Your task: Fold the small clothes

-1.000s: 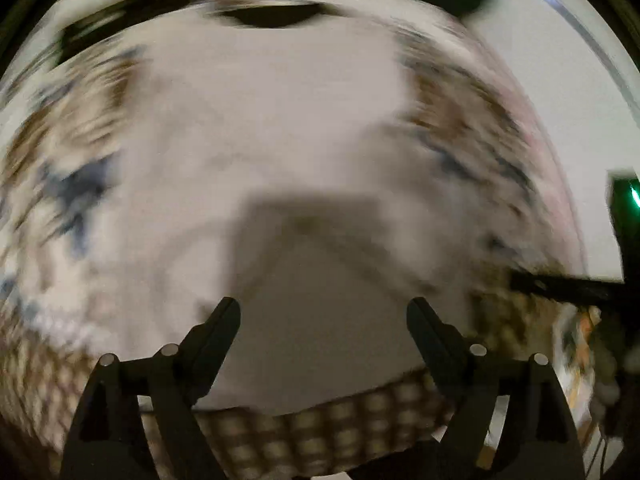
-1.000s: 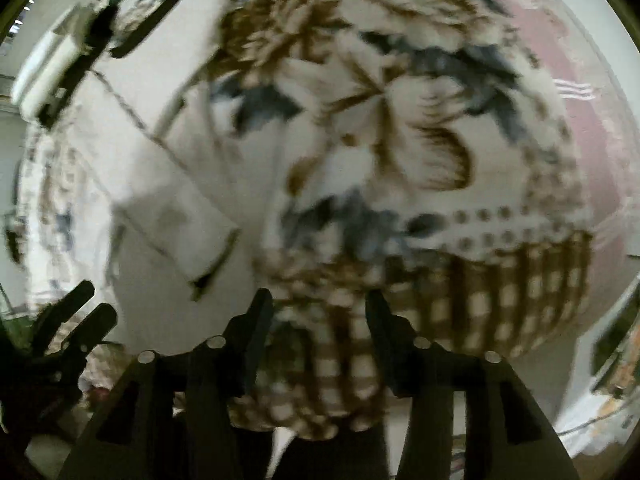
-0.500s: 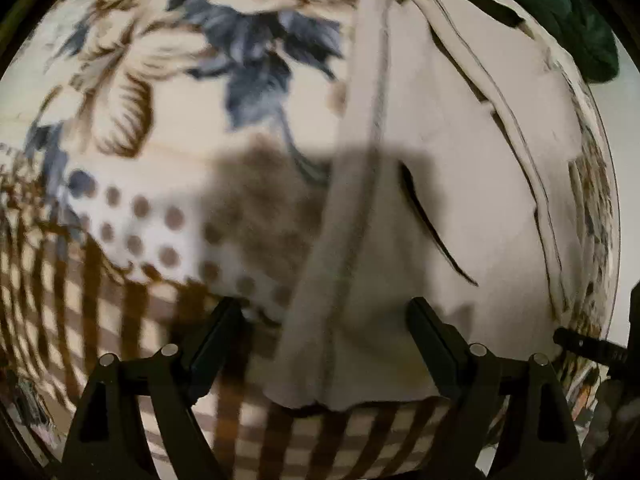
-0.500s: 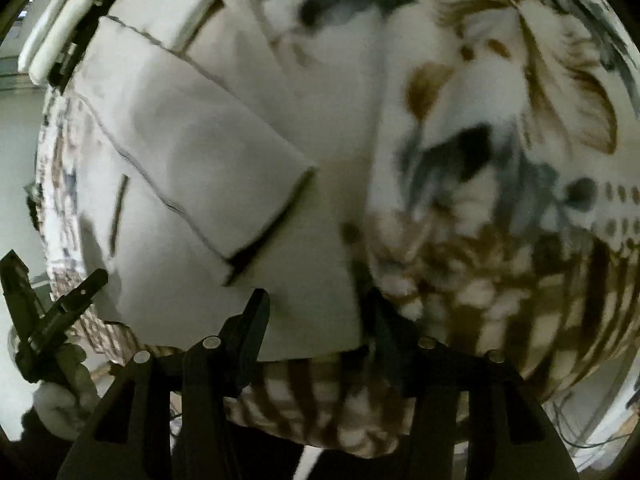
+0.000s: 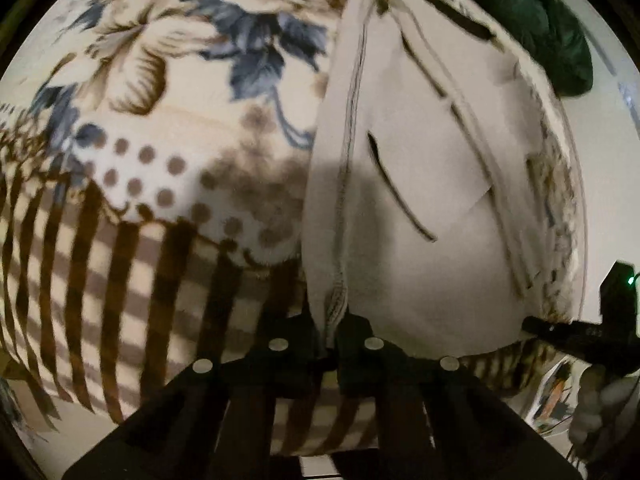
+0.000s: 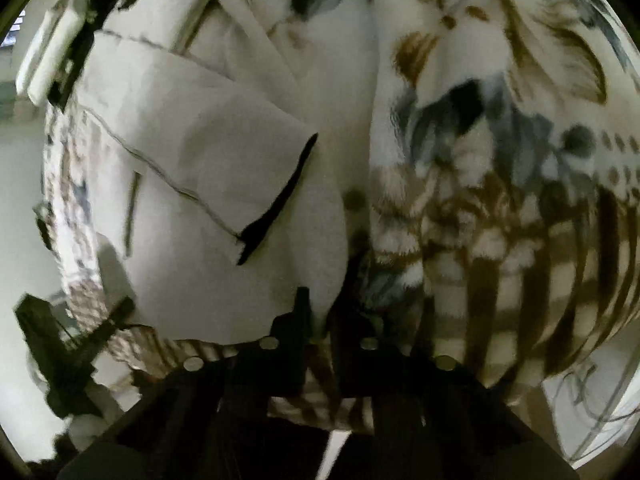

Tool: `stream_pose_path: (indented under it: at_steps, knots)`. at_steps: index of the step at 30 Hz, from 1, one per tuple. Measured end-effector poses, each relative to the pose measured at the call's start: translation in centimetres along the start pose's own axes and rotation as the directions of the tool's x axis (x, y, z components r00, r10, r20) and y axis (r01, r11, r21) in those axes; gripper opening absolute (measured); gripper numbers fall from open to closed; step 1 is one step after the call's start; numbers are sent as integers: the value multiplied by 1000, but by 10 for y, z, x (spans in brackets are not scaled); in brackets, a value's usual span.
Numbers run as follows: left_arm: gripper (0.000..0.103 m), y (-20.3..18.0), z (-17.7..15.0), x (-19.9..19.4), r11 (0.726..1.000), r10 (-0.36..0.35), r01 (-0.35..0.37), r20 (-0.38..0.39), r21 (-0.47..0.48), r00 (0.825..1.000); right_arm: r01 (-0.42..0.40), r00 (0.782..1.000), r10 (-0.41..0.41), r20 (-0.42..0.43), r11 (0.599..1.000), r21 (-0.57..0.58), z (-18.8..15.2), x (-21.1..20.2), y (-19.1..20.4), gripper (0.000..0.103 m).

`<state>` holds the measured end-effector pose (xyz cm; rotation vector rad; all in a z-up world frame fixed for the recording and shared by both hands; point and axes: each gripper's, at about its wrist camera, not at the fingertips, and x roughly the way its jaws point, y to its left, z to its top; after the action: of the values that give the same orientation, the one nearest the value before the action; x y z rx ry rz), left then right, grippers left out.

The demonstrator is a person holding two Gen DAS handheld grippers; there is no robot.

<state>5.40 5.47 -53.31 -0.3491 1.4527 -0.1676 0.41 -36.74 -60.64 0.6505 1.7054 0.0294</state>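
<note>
A cream garment [image 5: 416, 216] with dark-trimmed sleeves lies spread on a floral and checked blanket [image 5: 152, 168]. My left gripper [image 5: 329, 334] is shut on the garment's near hem corner by its stitched side seam. In the right wrist view the same garment [image 6: 208, 184] lies left of centre, one sleeve folded across it with a dark cuff [image 6: 280, 204]. My right gripper [image 6: 320, 330] is shut on the opposite hem corner. Each gripper shows at the edge of the other's view: the right one [image 5: 580, 332], the left one [image 6: 68, 344].
The blanket [image 6: 500, 184] covers the whole work surface and hangs over its near edge. A dark green cloth [image 5: 532, 24] lies at the far right beyond the garment. A white object [image 6: 48, 60] sits at the far left. Pale floor shows beyond the edges.
Both grippers were open a second ago and half a second ago. They have moved down to the garment's near hem and closed on its two corners.
</note>
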Motion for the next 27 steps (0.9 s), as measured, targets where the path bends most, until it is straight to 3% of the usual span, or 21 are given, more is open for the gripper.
stream_pose_path:
  at_steps: [4,8,11,14,18,20,21,23,25,27]
  knots:
    - [4,12,14,-27,993,-69,69,13,-91,998,-48,998,47,35,999,17,-3,-27,0,5]
    - [4,15,38,-64,968,-158,166,59,-188,986,-78,994,78,79,997,-11,16,-70,13,5]
    - [4,13,74,-73,951,-200,218,102,-221,975,-112,985,113,133,994,-20,39,-103,30,5]
    - [4,-1,134,-61,942,-215,246,154,-230,964,-140,969,142,202,990,-24,78,-125,46,5]
    - [9,-18,209,-13,919,-251,292,178,-264,951,-150,949,154,275,988,-35,149,-127,68,6]
    - [21,-9,231,0,909,-253,294,172,-295,952,-181,936,174,308,983,-3,184,-117,68,12]
    - [23,-3,235,-2,908,-236,282,180,-310,955,-225,931,214,297,974,5,196,-113,63,30]
    - [28,5,232,-13,908,-228,292,230,-302,946,-280,923,253,289,958,58,202,-110,50,53]
    - [64,7,227,-20,933,-179,243,246,-265,953,-280,908,249,337,959,47,194,-115,43,53]
    - [66,5,223,-17,957,-145,195,225,-217,963,-208,919,182,351,978,36,186,-113,40,53]
